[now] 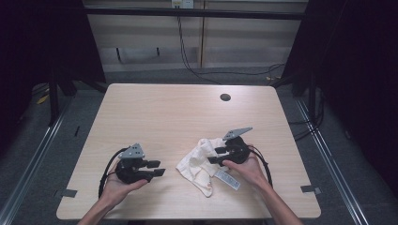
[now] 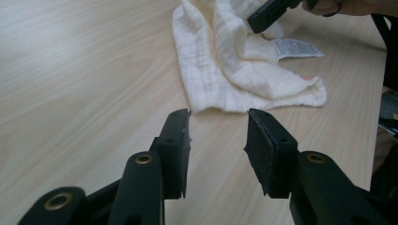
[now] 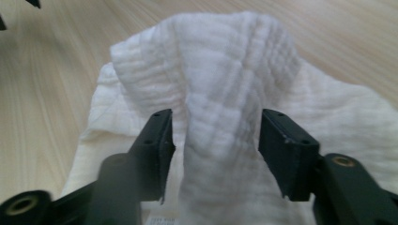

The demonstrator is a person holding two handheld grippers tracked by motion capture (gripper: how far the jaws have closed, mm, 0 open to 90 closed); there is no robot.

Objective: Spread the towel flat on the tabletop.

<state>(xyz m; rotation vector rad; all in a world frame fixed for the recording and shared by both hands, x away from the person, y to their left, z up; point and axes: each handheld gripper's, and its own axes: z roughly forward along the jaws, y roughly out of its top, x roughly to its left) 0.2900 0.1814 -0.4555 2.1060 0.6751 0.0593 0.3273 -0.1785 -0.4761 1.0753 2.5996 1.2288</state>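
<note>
Nothing printed can be made out for certain. A white care label (image 2: 297, 48) sewn to the cream muslin cloth (image 2: 234, 70) carries several lines of small grey print, too fine and blurred to read; in the left gripper view it lies well beyond the jaws, up and to the right of them. The high view shows the label (image 1: 227, 179) as a pale strip, its print illegible.

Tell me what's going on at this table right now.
A person sits at a wooden table with a handheld claw in each hand. The right claw is open, with a raised fold of a crumpled white cloth between its jaws, not yet pinched. The left claw is also open and empty, just short of the cloth's near edge. A printed care label sticks out from the cloth.
</note>
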